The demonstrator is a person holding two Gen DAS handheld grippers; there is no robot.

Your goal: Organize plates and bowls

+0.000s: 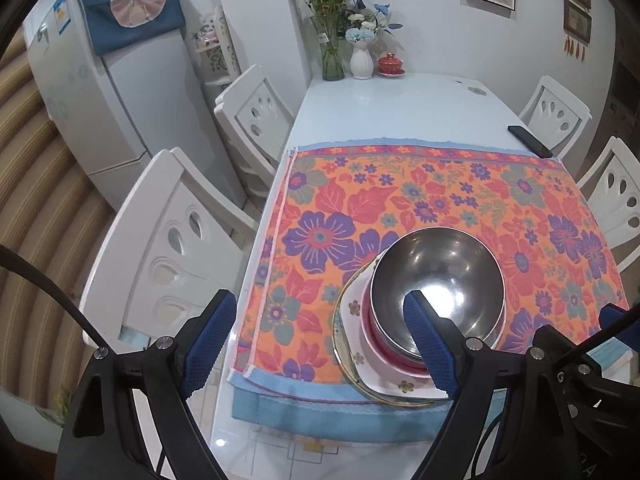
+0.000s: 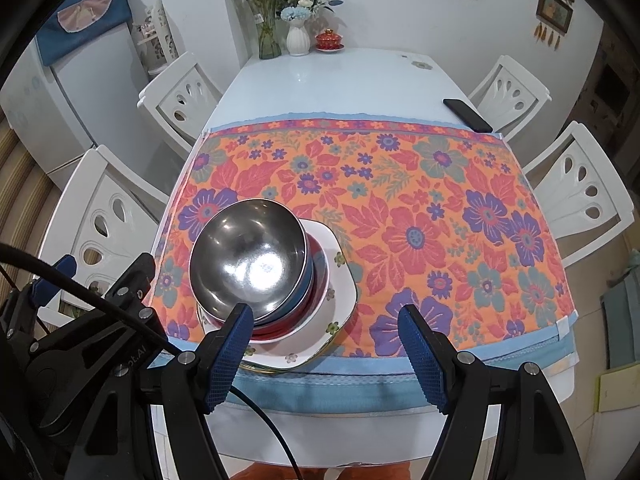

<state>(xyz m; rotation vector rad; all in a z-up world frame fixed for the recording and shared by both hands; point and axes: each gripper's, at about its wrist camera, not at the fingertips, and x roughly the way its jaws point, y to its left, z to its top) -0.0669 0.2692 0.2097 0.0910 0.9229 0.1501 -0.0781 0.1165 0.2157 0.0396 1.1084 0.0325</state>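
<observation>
On the near left part of the floral cloth (image 2: 420, 208), close to the table's front edge, the dishes sit gathered into one stack: a stainless steel bowl (image 2: 248, 256) on top, nested in what looks like a blue bowl (image 2: 306, 294) and a red bowl (image 2: 318, 280), all resting on a white flowered plate (image 2: 340, 292), with the rim of a gold-edged plate (image 1: 344, 354) showing beneath it in the left wrist view. Nesting by size, widest at the bottom, keeps the pile steady and compact, so the sorting looks largely done. The left gripper (image 1: 320, 344) hangs above the table's left front corner with its jaws spread wide and nothing between them; one blue pad overlaps the steel bowl in the picture, but whether it touches is unclear. To the right, the right gripper (image 2: 326, 356) is likewise released and empty, poised over the cloth's front hem just right of the stack, probably held back to keep clear of it. Farther right and toward the back, a black phone (image 2: 466, 115) lies on the bare white table (image 2: 340, 84), well apart from the dishes.
</observation>
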